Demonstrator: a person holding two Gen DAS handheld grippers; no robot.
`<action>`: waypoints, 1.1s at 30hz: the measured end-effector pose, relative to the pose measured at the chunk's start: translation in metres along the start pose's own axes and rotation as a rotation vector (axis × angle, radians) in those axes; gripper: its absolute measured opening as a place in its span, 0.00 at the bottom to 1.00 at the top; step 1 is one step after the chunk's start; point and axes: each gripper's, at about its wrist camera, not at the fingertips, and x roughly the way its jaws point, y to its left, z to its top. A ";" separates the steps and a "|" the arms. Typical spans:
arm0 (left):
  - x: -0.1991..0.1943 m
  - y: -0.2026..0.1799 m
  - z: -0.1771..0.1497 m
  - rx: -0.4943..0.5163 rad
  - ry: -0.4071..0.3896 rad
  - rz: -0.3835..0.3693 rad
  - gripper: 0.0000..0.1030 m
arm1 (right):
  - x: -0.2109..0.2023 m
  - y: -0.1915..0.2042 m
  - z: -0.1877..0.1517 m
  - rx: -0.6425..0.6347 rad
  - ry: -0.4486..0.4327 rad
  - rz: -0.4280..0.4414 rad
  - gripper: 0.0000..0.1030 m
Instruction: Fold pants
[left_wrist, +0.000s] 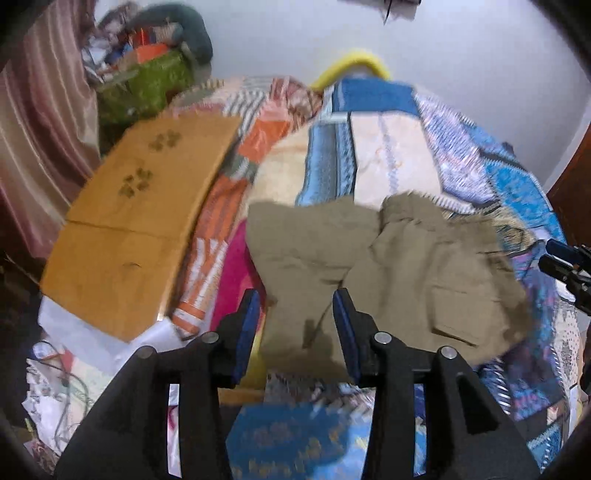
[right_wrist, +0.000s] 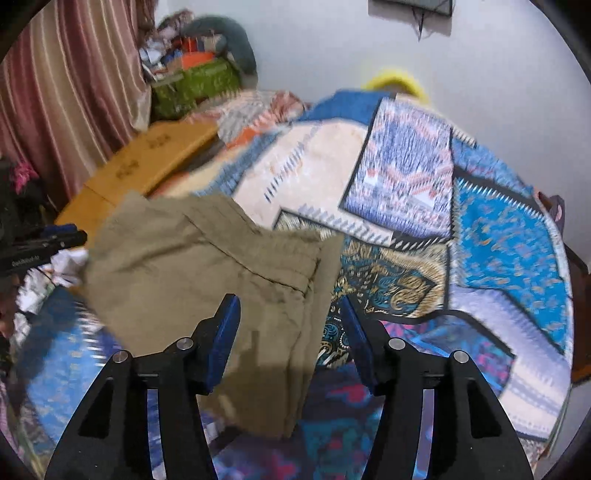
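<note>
Khaki pants (left_wrist: 406, 266) lie folded and rumpled on a patterned quilt (left_wrist: 491, 177), a flap pocket facing up. In the left wrist view my left gripper (left_wrist: 297, 297) stands open above their near left part, cloth showing between the blue pads without being pinched. At that view's right edge the tip of my right gripper (left_wrist: 565, 266) shows. In the right wrist view the pants (right_wrist: 207, 251) spread left of centre, and my right gripper (right_wrist: 288, 301) is open over their near right edge, nothing gripped. My left gripper (right_wrist: 55, 236) pokes in from the left.
A flattened cardboard box (left_wrist: 140, 206) lies on the bed to the left of the pants. A striped curtain (right_wrist: 74, 92) hangs at far left, with a green bag (left_wrist: 155, 81) and clutter in the corner. A yellow ring-shaped thing (left_wrist: 354, 64) sits against the white wall.
</note>
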 end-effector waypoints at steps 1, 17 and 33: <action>-0.013 -0.003 -0.002 0.008 -0.021 0.008 0.41 | -0.018 0.003 0.001 0.005 -0.025 0.008 0.51; -0.301 -0.070 -0.079 0.082 -0.485 -0.087 0.44 | -0.246 0.092 -0.047 -0.083 -0.415 0.064 0.54; -0.395 -0.094 -0.199 0.080 -0.664 -0.136 0.81 | -0.319 0.146 -0.133 -0.088 -0.674 0.057 0.81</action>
